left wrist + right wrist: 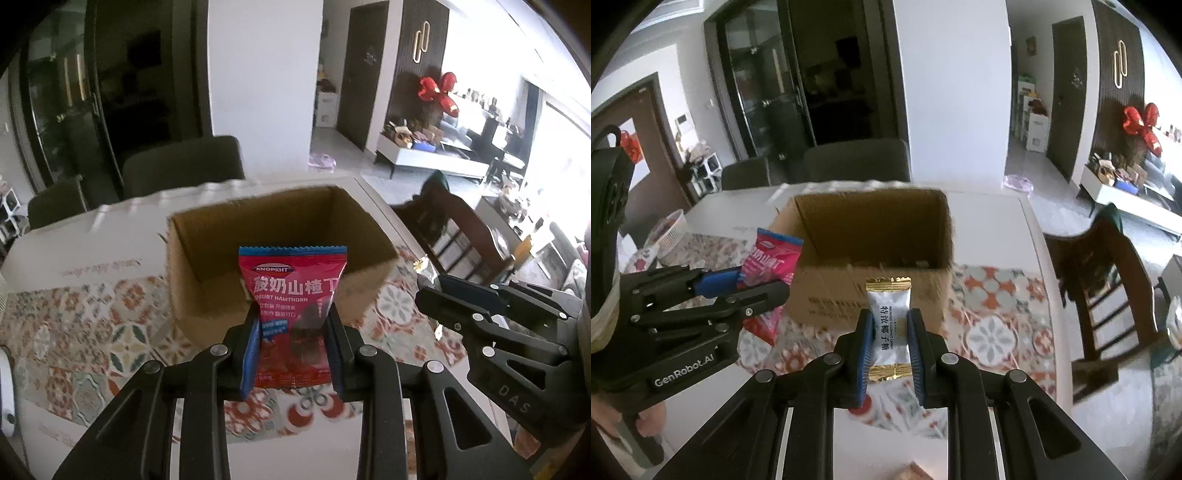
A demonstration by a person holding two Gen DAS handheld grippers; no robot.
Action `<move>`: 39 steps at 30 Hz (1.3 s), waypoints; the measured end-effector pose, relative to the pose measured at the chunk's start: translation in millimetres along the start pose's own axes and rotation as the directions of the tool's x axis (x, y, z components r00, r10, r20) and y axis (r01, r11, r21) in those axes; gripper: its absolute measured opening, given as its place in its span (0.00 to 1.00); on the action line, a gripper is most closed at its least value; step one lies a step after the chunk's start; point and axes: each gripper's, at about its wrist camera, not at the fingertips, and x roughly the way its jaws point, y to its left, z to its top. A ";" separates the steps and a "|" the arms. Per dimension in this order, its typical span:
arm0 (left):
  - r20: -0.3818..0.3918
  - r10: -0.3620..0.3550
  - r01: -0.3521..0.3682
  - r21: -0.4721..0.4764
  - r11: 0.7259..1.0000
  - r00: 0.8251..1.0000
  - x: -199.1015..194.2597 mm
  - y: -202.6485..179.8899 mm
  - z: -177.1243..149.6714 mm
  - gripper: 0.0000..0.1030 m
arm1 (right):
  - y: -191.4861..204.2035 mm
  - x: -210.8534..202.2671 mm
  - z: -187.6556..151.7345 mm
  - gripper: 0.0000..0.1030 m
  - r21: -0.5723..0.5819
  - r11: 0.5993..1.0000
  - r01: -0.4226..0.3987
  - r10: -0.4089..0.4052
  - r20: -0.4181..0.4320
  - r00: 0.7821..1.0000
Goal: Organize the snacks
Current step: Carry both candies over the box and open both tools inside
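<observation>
Far left, a white basket [666, 230] sits on the table [1004, 218] beside the patterned tablecloth [993, 314]. Left gripper [291, 317] is closed on a red yogurt hawthorn packet [291, 291], blue pads pinching its lower half, packet upright and lifted off the cloth. From the left wrist the packet overlaps the near wall of the open cardboard box [207, 291]; whether it touches, cannot tell. Right wrist view shows the same left gripper [764, 282] just left of the box [834, 295], red packet [768, 266] beside the box's near left corner.

Box sits mid-table on the tablecloth, flaps open, interior looks bare on the visible part.

Right gripper [890, 328] is closed on a white coconut candy [889, 325] with gold crimped ends, held upright by its middle, in front of the box's near wall, above the cloth. In the left wrist view the right gripper [436, 295] hangs right of the box, near the table edge; candy barely visible there.

Dark chairs [857, 162] stand at the far side, a wooden chair [1108, 280] on the right.
</observation>
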 end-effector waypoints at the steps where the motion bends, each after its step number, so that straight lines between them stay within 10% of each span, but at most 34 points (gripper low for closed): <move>1: 0.006 0.005 -0.005 0.001 1.000 1.000 -0.3 2.6 3.1 0.30 | 1.1 2.3 4.5 0.19 -0.001 1.000 -0.003 0.003 0.007 1.000; 22: -0.035 0.006 -0.007 -0.013 1.000 0.999 55.5 47.8 54.8 0.37 | 12.8 68.4 82.6 0.20 0.011 1.000 0.002 -0.002 0.013 1.000; 25: -0.038 -0.004 0.004 -0.017 1.000 0.999 58.5 52.7 56.7 0.53 | 12.2 75.1 88.4 0.30 0.022 0.999 0.032 -0.032 0.001 0.999; 27: -0.029 -0.012 0.012 -0.008 1.000 0.999 55.5 54.8 55.4 0.53 | 11.1 74.4 89.3 0.56 0.040 0.997 0.067 -0.067 0.007 0.998; 39: 0.011 -0.020 0.019 0.058 0.998 1.000 -4.1 35.5 12.6 0.56 | 12.5 21.1 46.3 0.56 0.098 0.981 0.165 -0.167 0.008 0.986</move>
